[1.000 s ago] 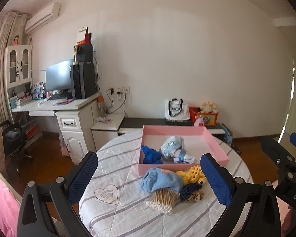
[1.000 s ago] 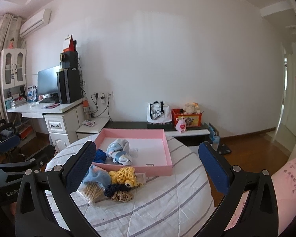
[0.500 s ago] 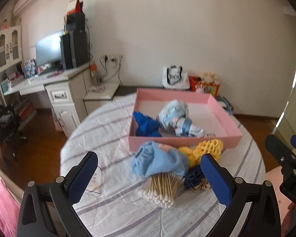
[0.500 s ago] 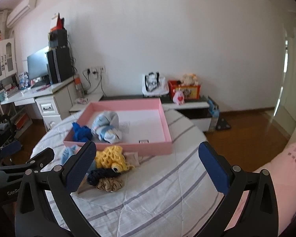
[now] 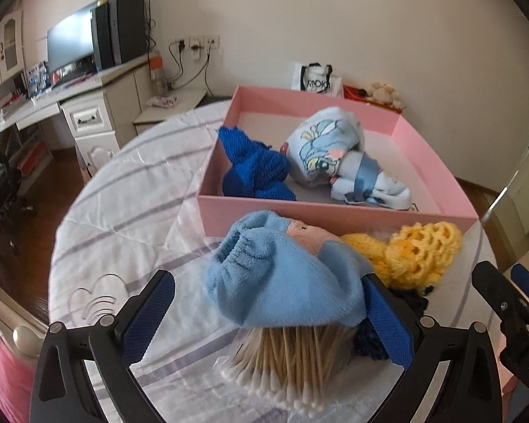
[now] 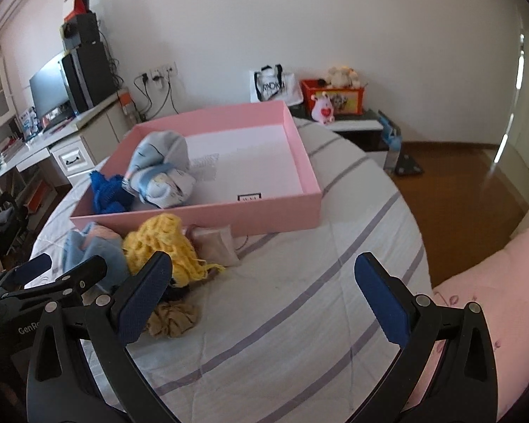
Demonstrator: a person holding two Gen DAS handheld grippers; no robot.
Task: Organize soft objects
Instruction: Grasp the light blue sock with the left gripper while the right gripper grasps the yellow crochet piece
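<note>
The left wrist view showed a bundle of cotton swabs [image 5: 285,363] lying on the table [image 5: 130,218] under the near end of the light blue fleece item [image 5: 282,282]; the right wrist view did not show the swabs. The right wrist view alone showed a tan scrunchie [image 6: 172,319] and a small beige pouch [image 6: 217,241] on the table, and the bare right half of the pink box [image 6: 229,211].

The light blue fleece item was soft and plush, with an elastic-gathered opening and a peach patch. It lay against the near wall of the pink box, toward the table's left side. To its right sat a yellow crocheted item [image 5: 416,253] with an open, holed weave. Inside the box, at its left end, lay a dark blue knit piece [image 5: 254,172] and, just beside it, a rolled pale-blue printed cloth [image 5: 335,151].

The left gripper [image 5: 269,312] stood wide open, its fingers straddling the light blue fleece item; the right finger pad [image 5: 388,320] was at the fabric's edge, the left pad apart from it. Nothing was clamped. The right gripper [image 6: 264,289] was likewise spread wide over bare table, holding nothing, its left finger just beside the yellow crocheted item.
</note>
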